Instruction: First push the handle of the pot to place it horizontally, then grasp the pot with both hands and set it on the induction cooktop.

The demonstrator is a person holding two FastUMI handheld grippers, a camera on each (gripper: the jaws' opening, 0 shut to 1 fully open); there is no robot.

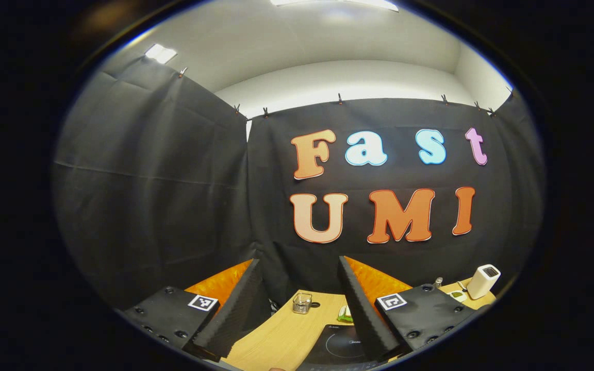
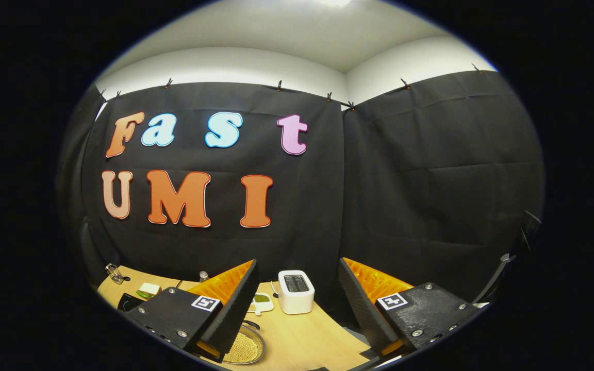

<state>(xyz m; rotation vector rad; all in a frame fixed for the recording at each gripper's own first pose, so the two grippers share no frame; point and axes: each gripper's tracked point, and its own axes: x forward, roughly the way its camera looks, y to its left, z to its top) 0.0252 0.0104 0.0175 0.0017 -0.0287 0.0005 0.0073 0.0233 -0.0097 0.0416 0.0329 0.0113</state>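
Pot beside toaster; right gripper agape above

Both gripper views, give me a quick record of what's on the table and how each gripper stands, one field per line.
left gripper: open, nothing between its fingers
right gripper: open, nothing between its fingers
table: light wood
induction cooktop: black, near edge, nothing on it
toaster: white, upright, at the back
glass jar: small, behind the cooktop
round pan: metal, holding yellowish grains
small dish: white, with green food, left of the toaster
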